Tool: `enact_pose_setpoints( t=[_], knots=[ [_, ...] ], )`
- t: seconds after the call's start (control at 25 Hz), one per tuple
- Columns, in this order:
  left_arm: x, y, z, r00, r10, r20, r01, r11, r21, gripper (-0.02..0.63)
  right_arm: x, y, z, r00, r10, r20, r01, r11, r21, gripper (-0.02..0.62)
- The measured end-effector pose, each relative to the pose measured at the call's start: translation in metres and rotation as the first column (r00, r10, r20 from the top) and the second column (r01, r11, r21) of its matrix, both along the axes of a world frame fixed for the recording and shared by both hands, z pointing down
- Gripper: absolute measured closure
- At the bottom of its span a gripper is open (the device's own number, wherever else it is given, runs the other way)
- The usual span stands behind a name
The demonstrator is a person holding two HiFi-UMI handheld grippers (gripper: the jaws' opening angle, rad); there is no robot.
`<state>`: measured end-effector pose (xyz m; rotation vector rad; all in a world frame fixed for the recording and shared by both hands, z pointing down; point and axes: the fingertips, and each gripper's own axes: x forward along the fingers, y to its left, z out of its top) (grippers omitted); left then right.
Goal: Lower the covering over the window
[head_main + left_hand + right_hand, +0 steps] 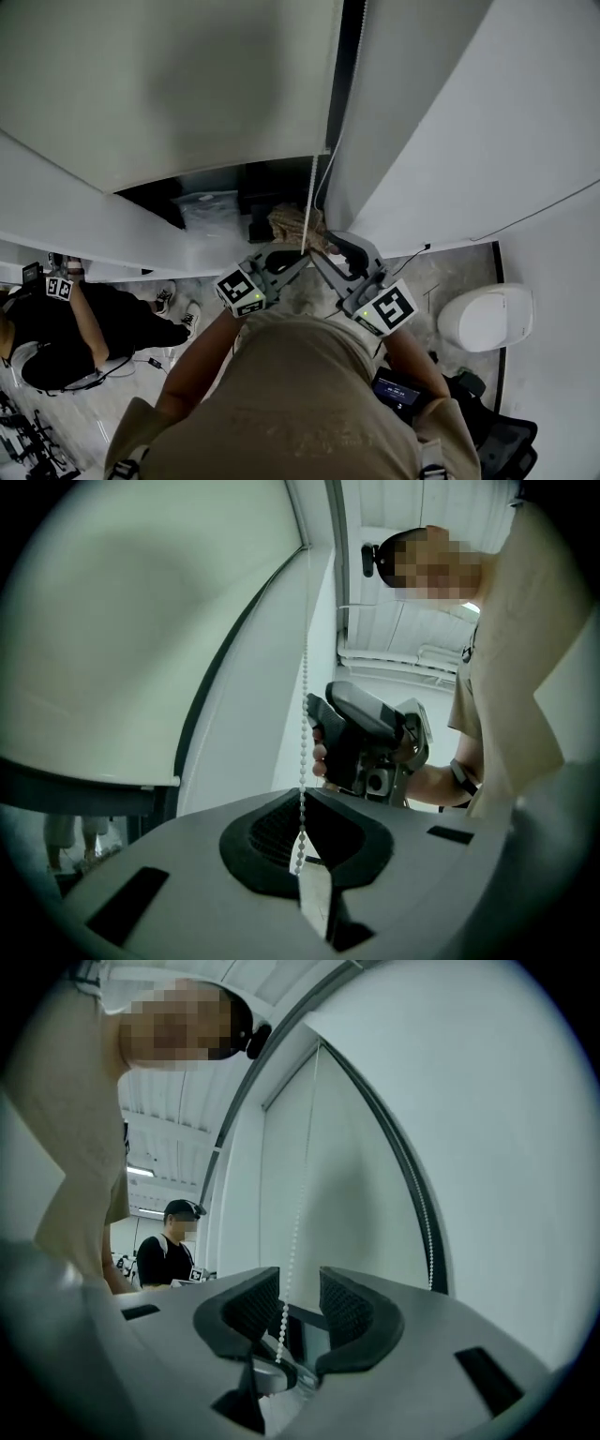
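Head view: roller blind (169, 84) is partway down, with its bottom edge above a dark open strip of window (216, 192). Bead chain (308, 202) hangs at the blind's right edge. Left gripper (292, 260) and right gripper (323, 255) meet nose to nose at the chain.

Left gripper view: the left gripper (302, 803) has its jaws together, pinching the bead chain (303, 714), which runs straight up. The right gripper (370, 738) is just behind it.

Right gripper view: the right gripper (298, 1312) has its jaws apart. The chain (292, 1251) hangs between the pads, touching neither. A second strand (429, 1232) runs along the frame.
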<state>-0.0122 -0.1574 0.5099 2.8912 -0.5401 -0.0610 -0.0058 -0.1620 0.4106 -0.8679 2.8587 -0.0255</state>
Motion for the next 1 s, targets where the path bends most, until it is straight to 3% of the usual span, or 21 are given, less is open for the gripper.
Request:
enact_pose_setpoints(
  t=[0.12, 0.2, 0.32, 0.36, 0.4, 0.52, 0.64, 0.76, 0.8, 0.84, 0.88, 1.0],
  knots=[
    [0.012, 0.009, -0.002, 1.0, 0.015, 0.0, -0.015, 1.0, 0.003, 0.583, -0.011, -0.002, 0.002, 0.999, 0.015, -0.032, -0.015, 1.0, -0.005, 0.482],
    [0.017, 0.011, -0.003, 1.0, 0.03, 0.005, -0.03, 1.0, 0.006, 0.583, -0.012, -0.005, 0.001, 0.999, 0.034, -0.035, -0.035, 0.999, -0.009, 0.569],
    [0.01, 0.015, -0.006, 0.997, 0.074, 0.009, -0.074, 0.997, 0.031, 0.583, -0.009, -0.016, 0.006, 0.999, 0.048, -0.009, -0.049, 0.995, -0.087, 0.588],
    [0.003, 0.016, -0.011, 0.996, 0.088, -0.011, -0.087, 0.996, 0.033, 0.566, -0.006, -0.02, 0.009, 0.998, 0.059, -0.001, -0.059, 0.993, -0.1, 0.588],
    [-0.005, 0.014, -0.019, 0.995, 0.089, -0.048, -0.087, 0.996, 0.029, 0.49, -0.003, -0.023, 0.016, 0.998, 0.065, -0.012, -0.066, 0.992, -0.106, 0.588],
    [-0.024, -0.005, -0.063, 0.99, 0.028, -0.139, -0.019, 0.998, 0.062, 0.462, 0.0, -0.025, 0.06, 0.994, 0.042, -0.096, -0.06, 0.981, -0.183, 0.589],
    [-0.011, -0.018, -0.107, 0.996, 0.008, -0.091, 0.007, 0.986, 0.167, 0.462, -0.005, -0.015, 0.087, 0.994, 0.01, -0.108, -0.036, 0.969, -0.245, 0.588],
    [0.013, -0.029, -0.124, 1.0, 0.006, -0.024, -0.001, 0.983, 0.186, 0.463, -0.01, -0.008, 0.084, 0.993, -0.007, -0.115, -0.02, 0.971, -0.238, 0.588],
    [0.017, -0.032, -0.123, 1.0, -0.001, -0.015, 0.004, 0.986, 0.169, 0.546, -0.01, -0.006, 0.085, 0.994, -0.008, -0.112, -0.02, 0.968, -0.248, 0.588],
    [0.017, -0.034, -0.121, 1.0, -0.004, -0.025, 0.008, 0.989, 0.15, 0.588, -0.009, -0.005, 0.087, 0.994, -0.005, -0.111, -0.024, 0.965, -0.26, 0.588],
    [0.015, -0.035, -0.119, 0.999, -0.002, -0.051, 0.009, 0.991, 0.134, 0.588, -0.007, -0.004, 0.087, 0.994, 0.004, -0.108, -0.032, 0.965, -0.259, 0.588],
    [0.0, -0.042, -0.117, 0.994, -0.028, -0.106, 0.044, 0.988, 0.148, 0.589, 0.008, -0.006, 0.056, 0.996, 0.082, -0.022, -0.084, 0.99, -0.112, 0.583]
  ],
)
